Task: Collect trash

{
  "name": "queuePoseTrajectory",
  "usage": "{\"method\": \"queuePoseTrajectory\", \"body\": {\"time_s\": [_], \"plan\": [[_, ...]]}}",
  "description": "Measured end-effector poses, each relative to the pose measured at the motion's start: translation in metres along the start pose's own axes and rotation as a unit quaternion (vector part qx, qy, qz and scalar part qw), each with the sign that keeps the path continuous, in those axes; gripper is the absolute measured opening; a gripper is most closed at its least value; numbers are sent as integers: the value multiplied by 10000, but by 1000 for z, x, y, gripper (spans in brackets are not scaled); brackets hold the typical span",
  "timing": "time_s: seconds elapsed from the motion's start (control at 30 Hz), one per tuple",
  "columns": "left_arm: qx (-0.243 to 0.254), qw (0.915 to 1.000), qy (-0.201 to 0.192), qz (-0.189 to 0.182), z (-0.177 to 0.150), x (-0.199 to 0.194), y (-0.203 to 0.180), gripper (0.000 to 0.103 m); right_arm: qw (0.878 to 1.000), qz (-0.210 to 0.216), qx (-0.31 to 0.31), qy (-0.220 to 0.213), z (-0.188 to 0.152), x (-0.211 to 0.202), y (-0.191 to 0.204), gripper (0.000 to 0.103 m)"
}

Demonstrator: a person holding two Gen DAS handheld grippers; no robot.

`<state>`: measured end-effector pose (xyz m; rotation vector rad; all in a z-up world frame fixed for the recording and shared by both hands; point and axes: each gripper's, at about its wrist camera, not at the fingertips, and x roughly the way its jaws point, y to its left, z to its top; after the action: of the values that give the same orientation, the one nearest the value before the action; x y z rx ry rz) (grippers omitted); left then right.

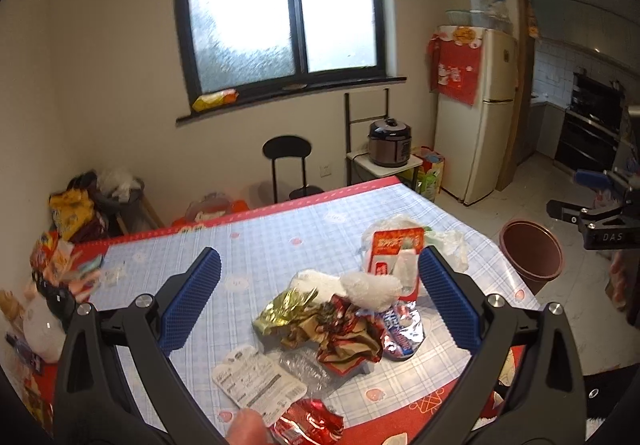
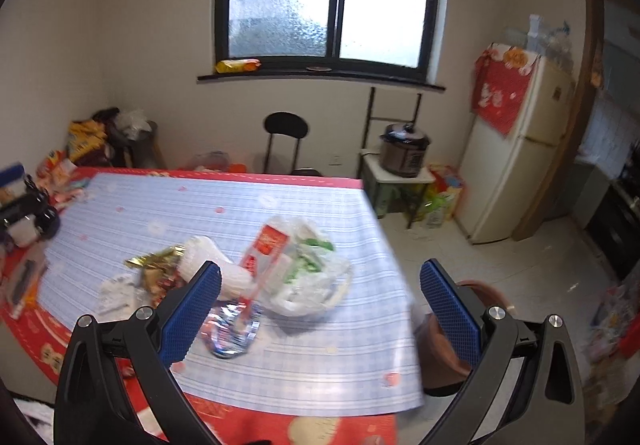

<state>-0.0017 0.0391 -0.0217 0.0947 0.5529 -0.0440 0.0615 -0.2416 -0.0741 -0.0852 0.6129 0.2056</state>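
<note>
A heap of trash lies on the blue checked table (image 1: 280, 237): a gold foil wrapper (image 1: 286, 311), a red crumpled wrapper (image 1: 348, 337), a silver-blue wrapper (image 1: 400, 329), a white tissue (image 1: 372, 289), a red-and-white package (image 1: 396, 249) and a white label sheet (image 1: 256, 385). My left gripper (image 1: 320, 297) is open above the heap, empty. My right gripper (image 2: 320, 297) is open and empty above the table's right edge, near a white plastic bag (image 2: 312, 277). A brown bin (image 1: 532, 253) stands on the floor right of the table; it also shows in the right wrist view (image 2: 444, 345).
Snack bags (image 1: 60, 269) lie at the table's left end. A black chair (image 1: 288, 165), a pressure cooker (image 1: 390, 143) on a small stand and a fridge (image 1: 476, 113) stand behind the table. The right gripper shows in the left wrist view (image 1: 600, 213) at far right.
</note>
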Motion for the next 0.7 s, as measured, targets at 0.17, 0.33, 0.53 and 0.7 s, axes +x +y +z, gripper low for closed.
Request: {"method": "queuePoseTrajectory", "body": {"time_s": [0.17,0.33,0.53,0.7], "plan": [[-835,9946,470,393,-43,13,59,98,9972,699,-5,277,-20,43,34,98],[-1471,9786,1174,828,-106,28,112,97,9878,1211,-149,963,-40,88,79,98],[-2301,9557,1774,466,-178,53,145,87,9824,1064,-322,1502,-58,125,117,98],[-3669,9022,2263,-96,-227,89,177,65,9803,1000,-384,1662,-65,143,127,98]]}}
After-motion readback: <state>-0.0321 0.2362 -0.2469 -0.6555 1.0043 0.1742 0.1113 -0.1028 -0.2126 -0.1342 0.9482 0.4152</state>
